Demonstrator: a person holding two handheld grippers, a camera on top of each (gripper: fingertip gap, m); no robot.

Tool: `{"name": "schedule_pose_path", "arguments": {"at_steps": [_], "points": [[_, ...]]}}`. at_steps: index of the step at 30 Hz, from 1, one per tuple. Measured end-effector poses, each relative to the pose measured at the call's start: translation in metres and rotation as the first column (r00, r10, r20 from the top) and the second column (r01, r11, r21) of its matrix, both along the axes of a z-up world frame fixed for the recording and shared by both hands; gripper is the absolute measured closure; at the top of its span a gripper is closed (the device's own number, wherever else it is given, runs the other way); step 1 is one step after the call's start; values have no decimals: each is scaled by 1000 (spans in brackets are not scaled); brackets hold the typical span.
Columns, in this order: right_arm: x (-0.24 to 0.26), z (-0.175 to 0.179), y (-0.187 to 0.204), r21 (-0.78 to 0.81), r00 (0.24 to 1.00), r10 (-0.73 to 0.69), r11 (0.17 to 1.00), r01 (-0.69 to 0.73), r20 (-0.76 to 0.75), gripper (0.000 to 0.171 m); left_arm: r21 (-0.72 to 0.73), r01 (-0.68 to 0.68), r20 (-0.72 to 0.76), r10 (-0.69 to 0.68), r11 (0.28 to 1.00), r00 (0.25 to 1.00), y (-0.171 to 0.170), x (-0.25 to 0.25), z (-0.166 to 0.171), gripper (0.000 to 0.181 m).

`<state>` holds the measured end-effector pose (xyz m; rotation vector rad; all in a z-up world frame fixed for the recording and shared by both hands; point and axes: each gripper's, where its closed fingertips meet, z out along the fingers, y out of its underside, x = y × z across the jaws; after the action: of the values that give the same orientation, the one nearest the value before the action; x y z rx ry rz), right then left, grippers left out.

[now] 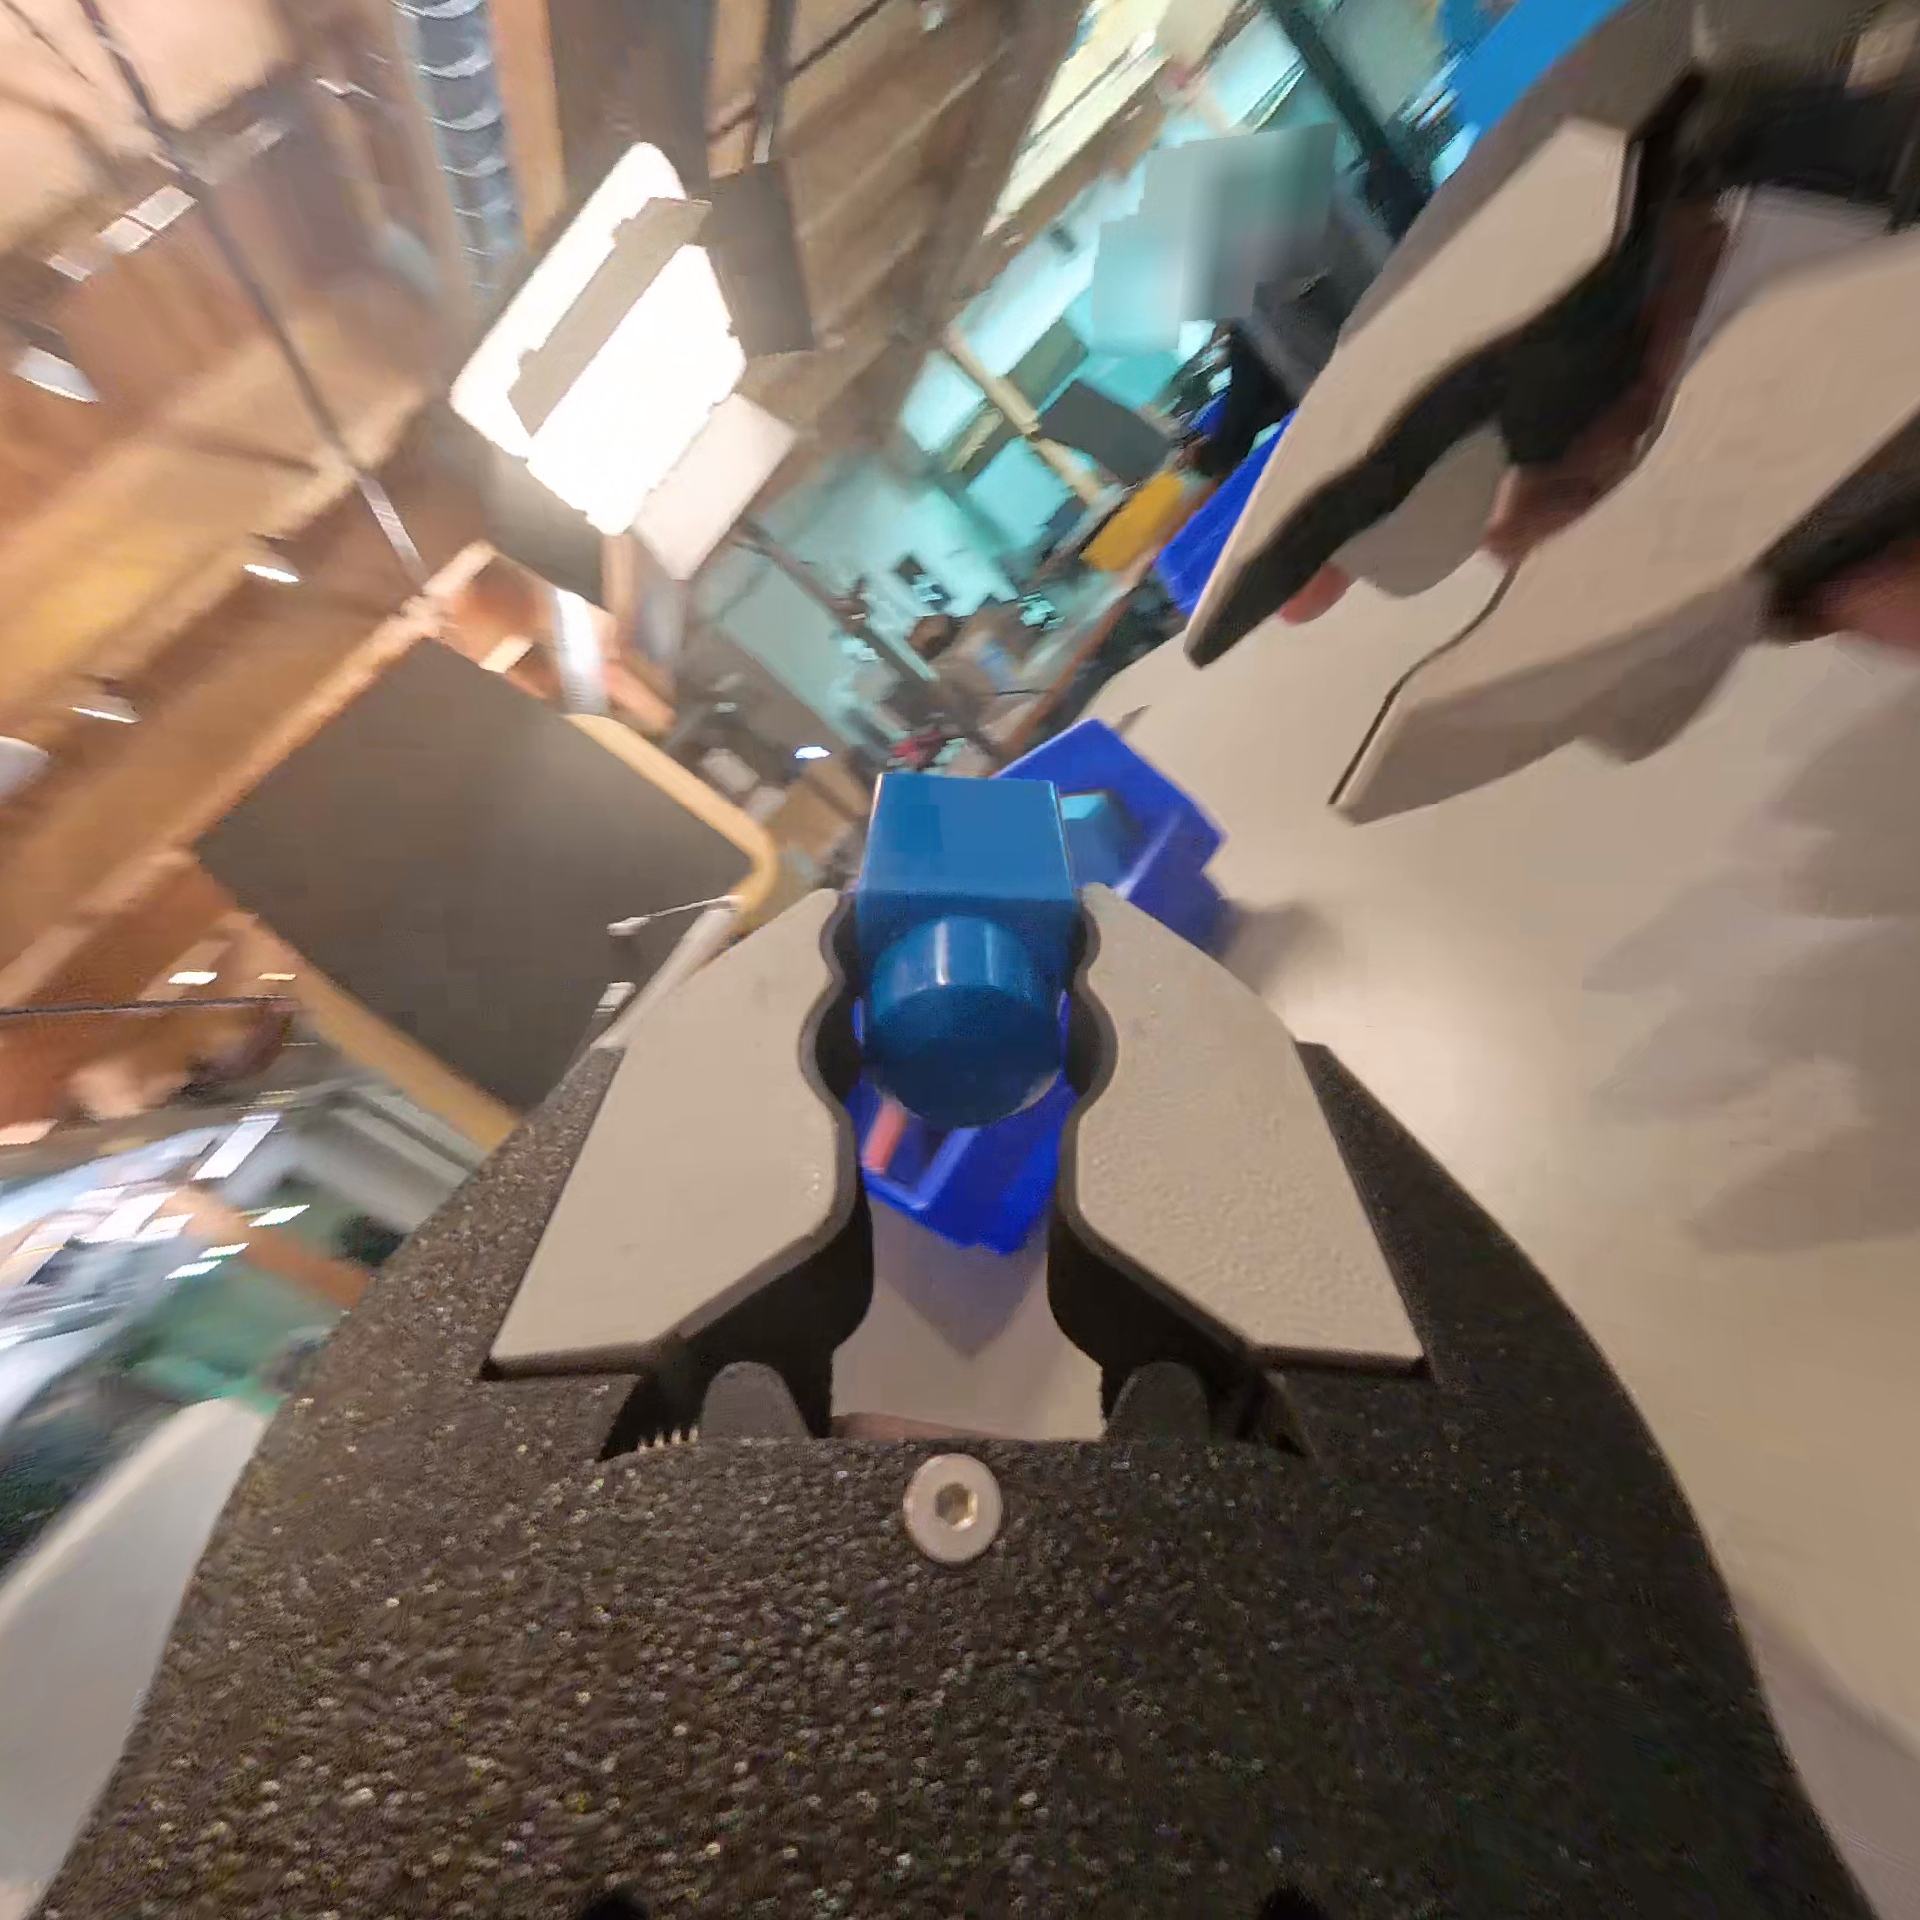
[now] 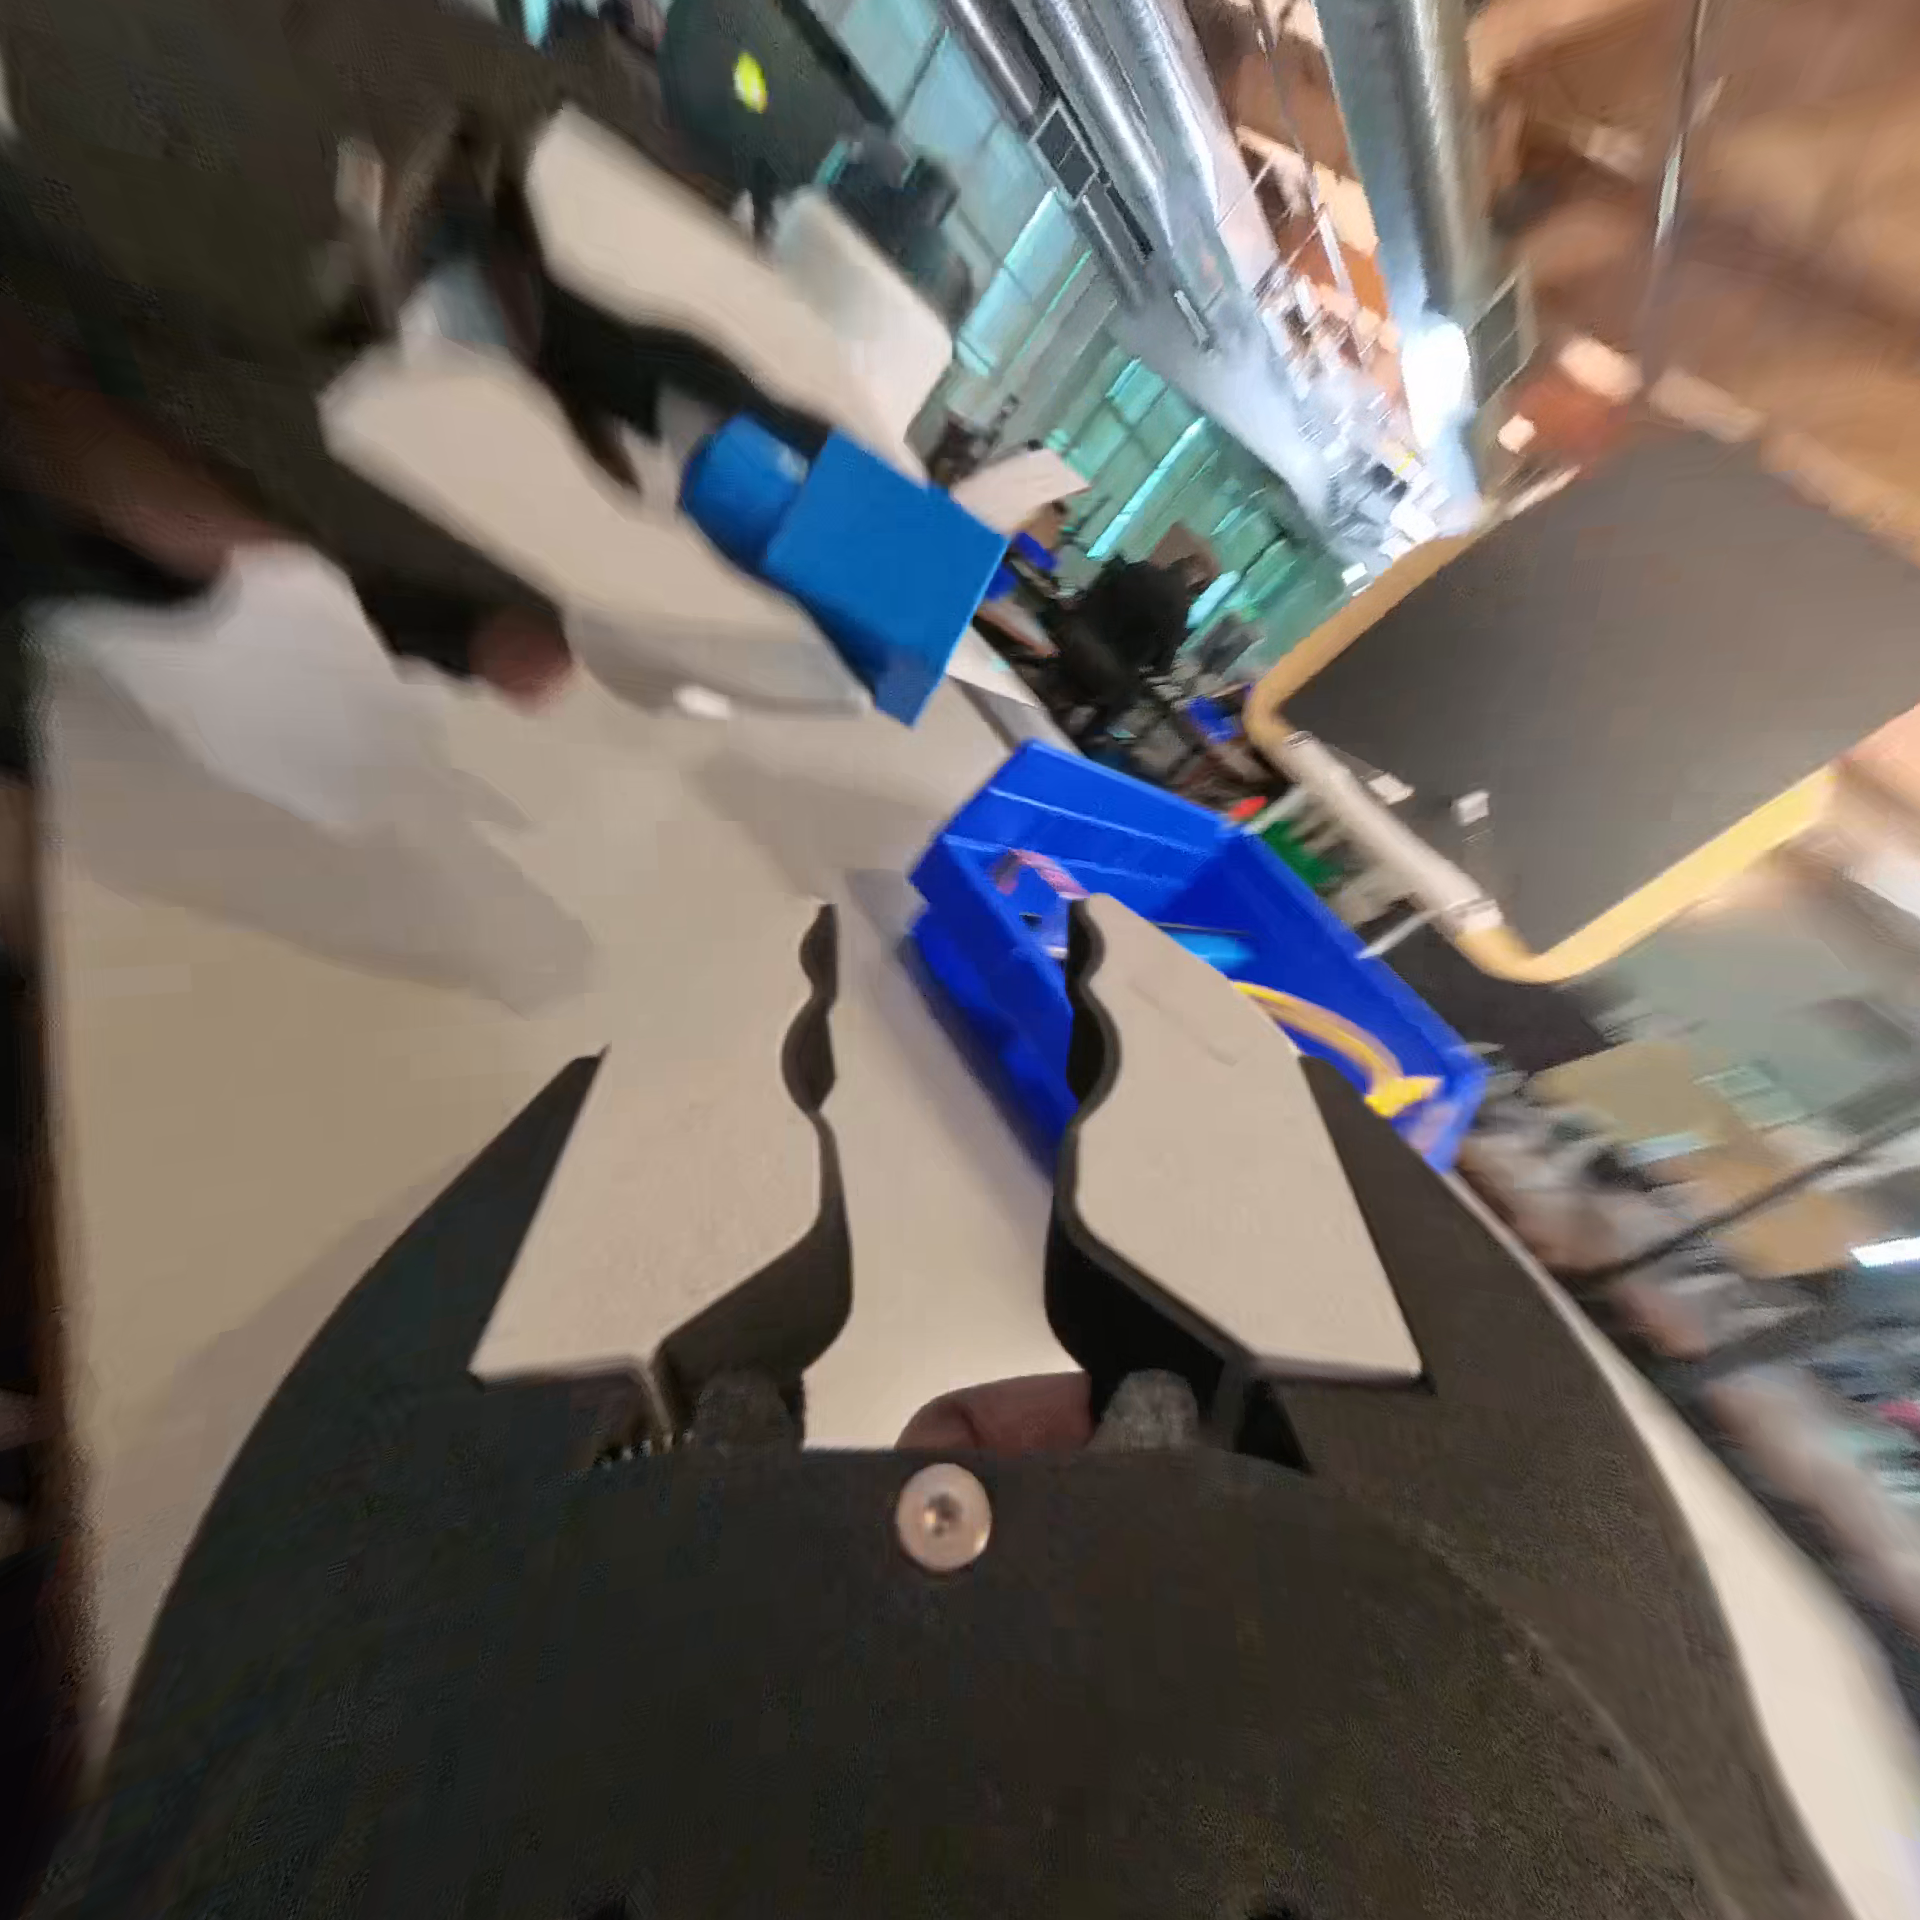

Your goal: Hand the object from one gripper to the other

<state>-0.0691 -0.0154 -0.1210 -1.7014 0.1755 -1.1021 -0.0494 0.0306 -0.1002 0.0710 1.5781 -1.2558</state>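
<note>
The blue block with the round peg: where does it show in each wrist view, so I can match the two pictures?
Left wrist view: the blue block sits centre frame, clamped between the left gripper fingers, peg end toward the camera.
Right wrist view: the same block is upper left of centre, held by the far gripper, above the white table.
Shared landmark: the blue bin on the table beyond the block.

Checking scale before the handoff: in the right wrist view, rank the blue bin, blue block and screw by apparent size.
1. Blue bin, largest.
2. Blue block, held nearer in the left gripper, so true size is unsure.
3. Screw, smallest.
</note>
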Motion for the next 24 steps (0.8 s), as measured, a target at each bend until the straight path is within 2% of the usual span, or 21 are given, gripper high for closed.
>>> {"name": "schedule_pose_path", "arguments": {"at_steps": [2,5,9,16,19,22,24], "points": [[-6,5,9,141,982,77,989,-52,-172,117,23,-93,127,89,995,988,-2,1,2,144],[-12,6,25,222,955,115,974,-54,-273,104,72,-163,256,140,984,957,-14,-5,-2,144],[-13,5,33,221,958,57,975,7,-282,98,133,-200,341,145,971,929,-29,-12,-13,144],[-2,-10,32,155,954,-32,984,82,-297,102,165,-189,356,120,968,927,-40,-19,-21,144],[4,-15,27,107,957,-78,988,111,-280,103,205,-105,244,54,973,968,-44,-15,-33,140],[12,-15,15,22,969,-163,985,170,-187,103,226,60,-55,-49,972,997,-42,-14,-51,123],[15,-11,7,-38,974,-213,977,211,-80,103,204,160,-274,-100,966,957,-34,-16,-60,119]]}}
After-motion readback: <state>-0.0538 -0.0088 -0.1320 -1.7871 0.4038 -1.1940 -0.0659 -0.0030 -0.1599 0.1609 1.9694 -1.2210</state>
